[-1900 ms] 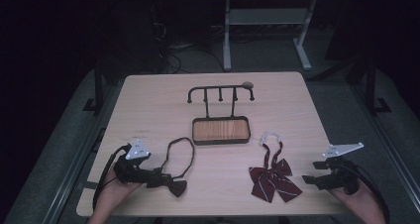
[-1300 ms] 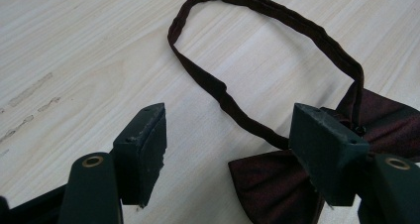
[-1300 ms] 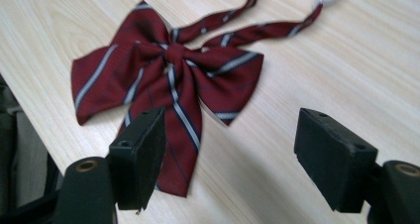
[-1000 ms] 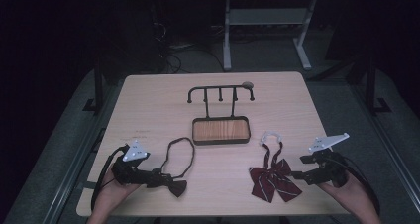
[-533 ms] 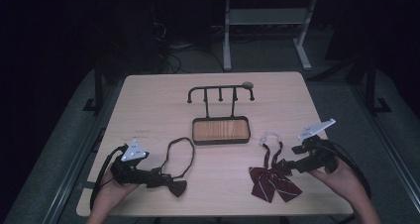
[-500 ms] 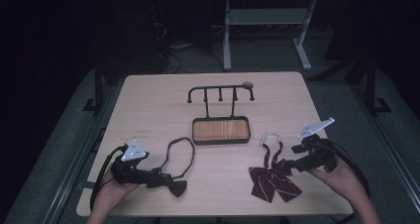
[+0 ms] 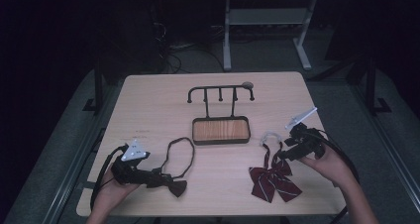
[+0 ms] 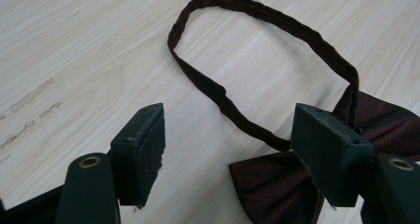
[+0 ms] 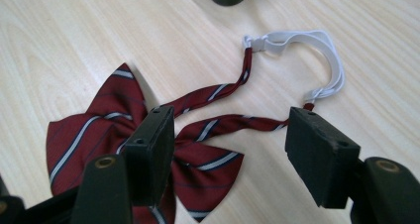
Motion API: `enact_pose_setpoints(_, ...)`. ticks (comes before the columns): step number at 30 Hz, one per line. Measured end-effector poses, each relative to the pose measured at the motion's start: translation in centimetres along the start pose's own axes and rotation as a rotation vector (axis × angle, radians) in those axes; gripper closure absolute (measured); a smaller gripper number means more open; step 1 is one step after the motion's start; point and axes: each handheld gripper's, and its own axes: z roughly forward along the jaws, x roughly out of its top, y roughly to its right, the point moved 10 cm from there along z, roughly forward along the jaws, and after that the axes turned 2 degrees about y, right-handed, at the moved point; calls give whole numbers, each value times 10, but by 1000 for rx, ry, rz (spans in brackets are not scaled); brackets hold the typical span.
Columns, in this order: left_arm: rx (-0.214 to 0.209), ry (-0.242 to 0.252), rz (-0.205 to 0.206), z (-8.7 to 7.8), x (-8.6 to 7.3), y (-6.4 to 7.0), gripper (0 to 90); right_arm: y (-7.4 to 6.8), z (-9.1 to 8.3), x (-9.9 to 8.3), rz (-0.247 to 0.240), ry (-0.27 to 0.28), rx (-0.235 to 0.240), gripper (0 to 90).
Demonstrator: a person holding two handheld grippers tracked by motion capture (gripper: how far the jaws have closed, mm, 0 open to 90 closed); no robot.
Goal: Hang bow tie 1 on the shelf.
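At 7 o'clock on the wooden table (image 7: 148, 110), from the high view: left gripper (image 7: 157, 177) lying low over the surface, held by the left hand (image 7: 106, 194), jaws pointing toward 3 o'clock. Jaws standing apart. Dark bow tie (image 7: 174, 187) lying directly at the jaw tips, its strap loop (image 7: 178, 154) spreading toward 12 o'clock from the bow. In the left gripper view: dark bow tie (image 8: 282, 189) resting flat on the table (image 8: 74, 45), one wing reaching into the gap between the jaws, the other wing sitting behind the jaw at 3 o'clock. Strap loop (image 8: 257, 16) running from beside that jaw up toward 12 o'clock and curving back.

At 4 o'clock on the table, from the high view: right gripper (image 7: 286, 153) held by the right hand (image 7: 332, 164), tilting downward, jaws pointing toward 8 o'clock. Jaws standing apart. Striped red bow tie (image 7: 271, 180) lying just beyond the jaw tips, white elastic band (image 7: 270, 136) at 12 o'clock from the bow. In the right gripper view: striped red bow tie (image 9: 89, 135) lying flat, knot partly hidden behind the jaw at 9 o'clock, two narrow tails crossing the gap between the jaws. White elastic band (image 9: 317, 50) curving above the jaw at 3 o'clock. Contact between jaws and fabric: cannot tell.

At table centre: black rack with hooks (image 7: 220, 92) standing behind a wooden tray (image 7: 220, 130), well apart from both grippers.
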Motion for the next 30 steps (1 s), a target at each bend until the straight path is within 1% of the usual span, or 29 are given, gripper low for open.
enact_pose_setpoints(2,1,-7,14,0,0,-1,299,2,2,3,1,-3,5,365)
enact_pose_setpoints(5,1,-8,11,0,-1,-1,297,4,4,7,2,-13,7,370)
enact_pose_setpoints(9,0,-12,11,0,-2,-1,297,10,9,11,3,-40,7,375)
enact_pose_setpoints(14,-1,-13,12,0,-1,-1,295,16,11,17,8,-53,3,383)
enact_pose_setpoints(16,0,-17,13,0,-2,-1,292,17,12,20,10,-49,3,386)
enact_pose_setpoints(19,-1,-17,14,0,-2,-1,291,20,13,25,14,-54,-2,397)
enact_pose_setpoints(22,3,-18,17,0,-2,-1,291,26,17,27,17,-77,-16,410)
enact_pose_setpoints(24,5,-14,16,0,-1,-2,291,30,20,28,24,-89,-19,414)
enact_pose_setpoints(26,5,-13,15,0,-1,-2,290,34,22,29,40,-88,-14,423)
enact_pose_setpoints(30,2,-16,14,0,-1,-2,289,41,28,26,69,-113,-16,434)
